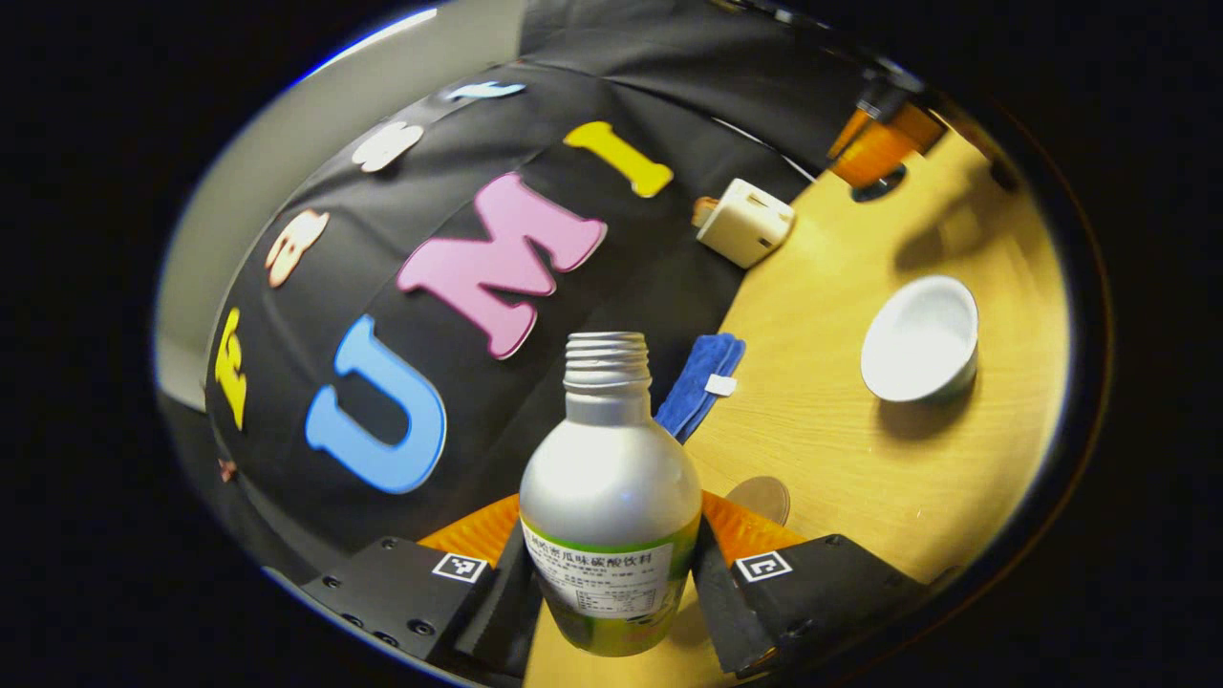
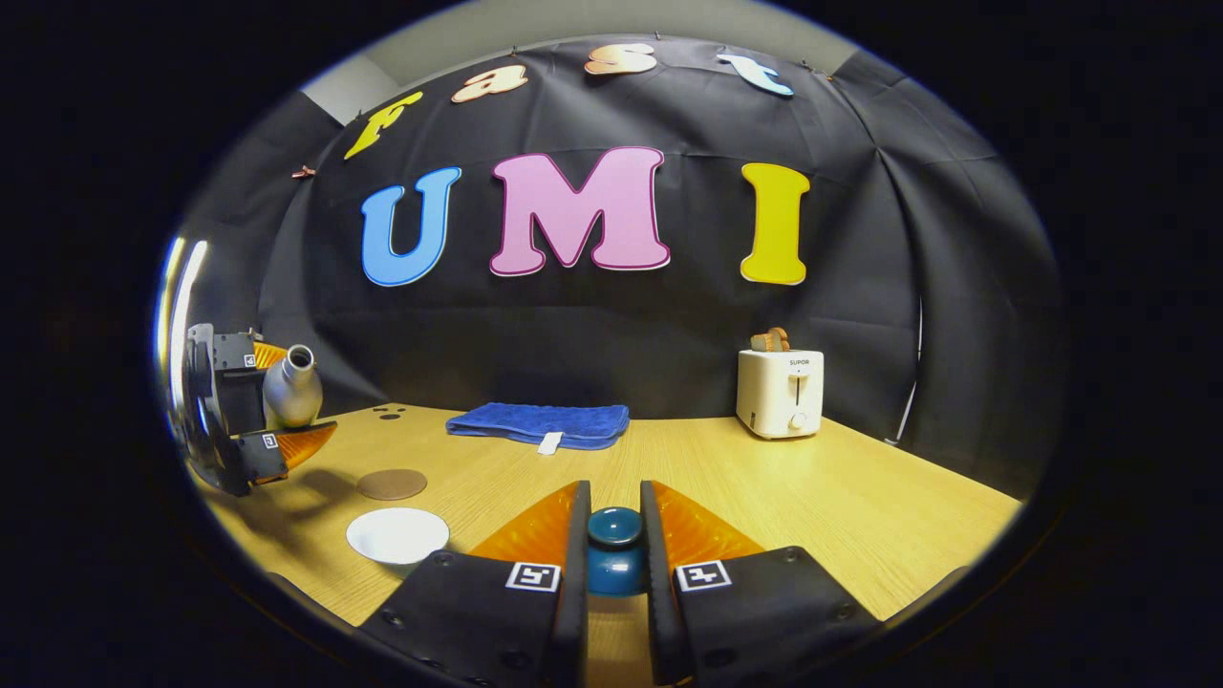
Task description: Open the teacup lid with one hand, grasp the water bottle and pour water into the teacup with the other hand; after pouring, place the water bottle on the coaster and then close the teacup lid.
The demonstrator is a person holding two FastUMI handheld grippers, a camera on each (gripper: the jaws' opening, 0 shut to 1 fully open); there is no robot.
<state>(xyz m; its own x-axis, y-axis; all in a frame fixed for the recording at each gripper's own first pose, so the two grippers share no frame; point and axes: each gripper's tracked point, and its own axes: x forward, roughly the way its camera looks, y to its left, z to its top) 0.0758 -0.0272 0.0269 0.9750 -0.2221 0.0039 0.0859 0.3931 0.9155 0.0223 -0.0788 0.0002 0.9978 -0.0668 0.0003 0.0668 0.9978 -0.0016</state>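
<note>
Left tongs [image 1: 611, 573]: both fingers pressed against the sides of the water bottle [image 1: 611, 487], which is held off the worktop [image 1: 860, 459], uncapped, its threaded neck pointing away from the camera. In the right gripper view the same tongs [image 2: 287, 420] and bottle [image 2: 291, 387] appear at far left, the bottle tilted, raised above the wood.

Right tongs [image 2: 613, 554]: nearly closed, pinching the dark blue teacup lid [image 2: 613, 545] by its knob, held above the worktop.

Coaster [image 2: 392, 483]: round, brown, flat on the worktop, bare, just beyond the teacup; in the left gripper view [image 1: 760, 497] it lies just past the bottle's shoulder.

Teacup [image 2: 397, 535]: white, uncovered, standing on the worktop to the left of the right tongs; also seen in the left gripper view [image 1: 920, 339], well apart from the bottle.

Blue cloth [image 2: 540, 423]: folded, flat, near the back wall.

Toaster [image 2: 780, 392]: cream-white, at the back right, a slice standing in its slot.
</note>
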